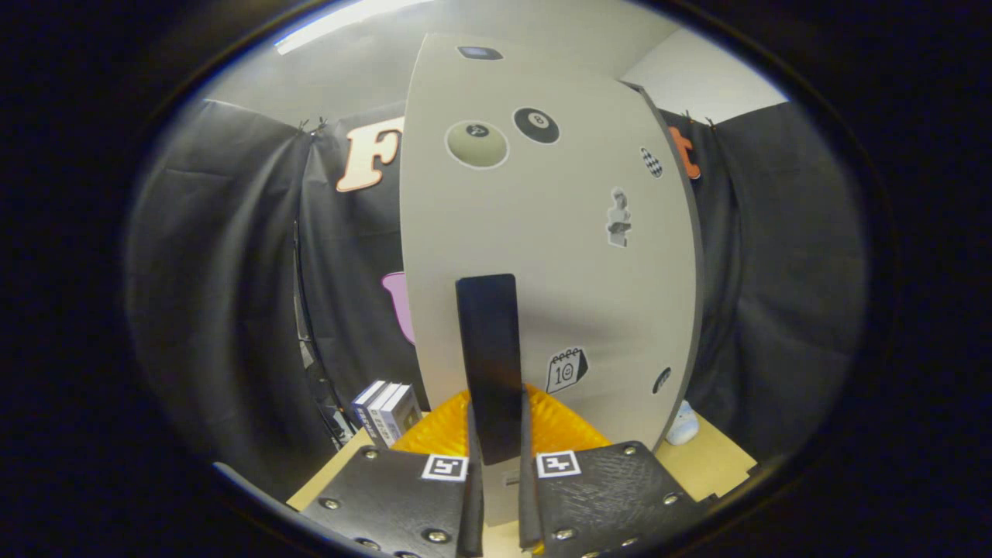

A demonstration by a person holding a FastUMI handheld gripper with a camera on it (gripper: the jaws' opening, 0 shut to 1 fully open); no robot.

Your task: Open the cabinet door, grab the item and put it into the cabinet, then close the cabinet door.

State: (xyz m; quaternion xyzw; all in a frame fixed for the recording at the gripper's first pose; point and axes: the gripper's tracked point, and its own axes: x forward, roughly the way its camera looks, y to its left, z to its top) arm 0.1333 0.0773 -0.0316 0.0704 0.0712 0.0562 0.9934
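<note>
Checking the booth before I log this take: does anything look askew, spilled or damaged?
Nothing stands out. The tool is shut on the dark handle of the sticker-covered cabinet door. Boxes stand upright on the table; nothing is spilled there.

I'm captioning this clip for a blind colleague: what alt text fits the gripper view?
The tool grips the dark vertical handle of a pale cabinet door dotted with stickers, one finger on each side. Beside the door, small boxes stand on the tabletop.
</note>
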